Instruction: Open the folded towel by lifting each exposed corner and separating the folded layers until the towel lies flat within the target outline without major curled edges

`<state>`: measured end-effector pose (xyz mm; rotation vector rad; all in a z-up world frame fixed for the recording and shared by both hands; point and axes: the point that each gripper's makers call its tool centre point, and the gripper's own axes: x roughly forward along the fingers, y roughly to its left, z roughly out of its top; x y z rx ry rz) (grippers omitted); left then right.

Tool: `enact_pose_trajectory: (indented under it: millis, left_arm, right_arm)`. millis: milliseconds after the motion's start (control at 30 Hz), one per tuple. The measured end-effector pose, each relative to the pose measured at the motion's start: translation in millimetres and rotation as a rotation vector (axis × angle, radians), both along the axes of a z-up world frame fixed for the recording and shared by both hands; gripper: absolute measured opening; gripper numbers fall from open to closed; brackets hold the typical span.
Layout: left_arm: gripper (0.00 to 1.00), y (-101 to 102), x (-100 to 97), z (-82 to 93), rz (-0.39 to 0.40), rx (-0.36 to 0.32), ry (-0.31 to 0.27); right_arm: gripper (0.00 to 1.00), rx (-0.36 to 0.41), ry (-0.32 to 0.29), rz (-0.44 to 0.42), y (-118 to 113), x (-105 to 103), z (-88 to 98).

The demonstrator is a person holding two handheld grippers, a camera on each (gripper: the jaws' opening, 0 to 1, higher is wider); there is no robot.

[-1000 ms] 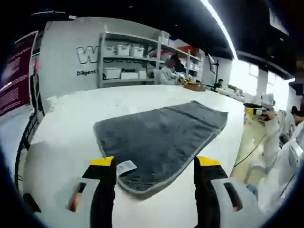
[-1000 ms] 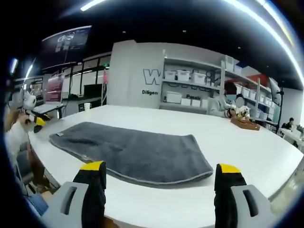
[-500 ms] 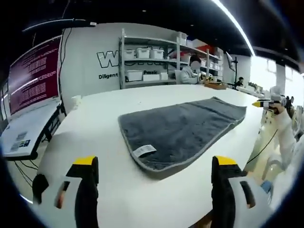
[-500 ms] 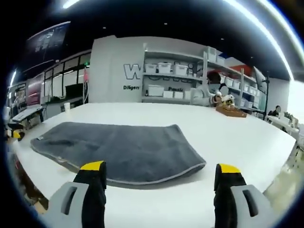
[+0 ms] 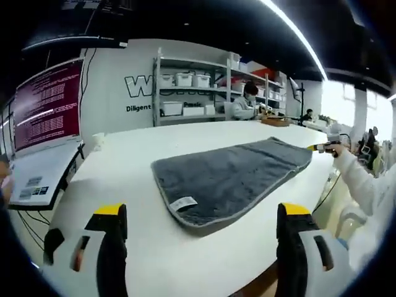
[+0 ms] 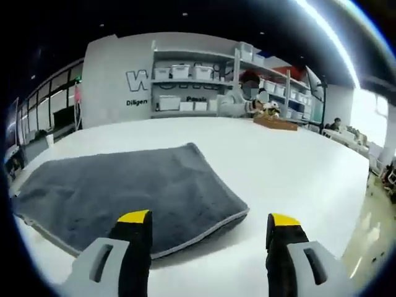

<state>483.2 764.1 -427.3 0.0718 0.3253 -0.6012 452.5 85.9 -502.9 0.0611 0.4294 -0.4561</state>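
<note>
The folded grey pile towel (image 5: 232, 176) is seen lying on the white bench (image 5: 117, 185), at twelve o'clock of the spread, empty left gripper (image 5: 199, 216) and right gripper (image 6: 207, 224), so a corner must be pinched next.

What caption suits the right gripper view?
Open right gripper poised before the near edge of a folded grey towel on a white table.

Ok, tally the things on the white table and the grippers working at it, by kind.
Grey towel: 1
White label on the towel: 1
Wooden tray at the far edge: 1
Grippers: 2, left gripper and right gripper, both open
Total: 5
</note>
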Motion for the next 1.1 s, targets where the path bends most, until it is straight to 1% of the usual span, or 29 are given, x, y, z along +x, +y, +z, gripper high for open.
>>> enact_pose_trajectory:
  millis: [67,133,233,367,400,600,767,833,900,967,1033,1100]
  left_arm:
    - [1.0,-2,-1.1,0.5,-0.008,-0.013,0.002]
    - [1.0,-4,-1.7,0.7,-0.014,-0.014,-0.002]
    - [1.0,-5,-2.1,0.0,-0.017,-0.004,0.0]
    - [0.99,-7,-2.8,1.5,-0.025,-0.01,-0.002]
    - [0.99,-7,-3.0,1.6,-0.024,-0.009,-0.002]
    - [0.99,-4,-3.1,2.2,-0.012,0.003,-0.004]
    - [0.98,-4,-3.4,2.3,-0.015,0.003,-0.003]
    - [0.98,-4,-3.4,2.3,-0.015,0.002,-0.003]
    - [0.98,-3,-4.0,0.3,-0.016,0.006,0.005]
    - [0.98,-4,-4.7,0.4,-0.017,0.005,0.005]
    - [0.98,-5,-5.3,1.7,-0.018,0.004,0.0]
    - [0.98,-8,-6.4,2.8,-0.019,0.008,-0.004]
  right_arm:
    - [0.54,0.011,0.023,-0.025,-5,-4,-9.4]
    - [0.33,0.006,0.011,-0.049,-9,-8,-10.7]
    - [0.12,-0.023,0.003,-0.068,-15,-14,-9.8]
    - [0.01,-0.009,-0.016,-0.09,-26,-23,-8.0]
    - [0.0,-0.008,-0.017,-0.093,-27,-24,-7.7]
    - [0.0,0.012,-0.032,-0.12,-40,-34,-10.7]
    - [0.0,0.014,-0.01,-0.13,-43,-42,-20.0]
    - [0.08,0.013,0.001,-0.135,-44,-46,-23.6]
    - [0.18,0.001,-0.013,-0.149,-45,-52,-18.3]
    - [0.27,-0.004,-0.04,-0.157,-46,-58,-8.4]
    - [0.36,-0.024,-0.086,-0.152,-43,-62,9.3]
    - [0.47,-0.056,-0.148,-0.117,-30,-64,36.2]
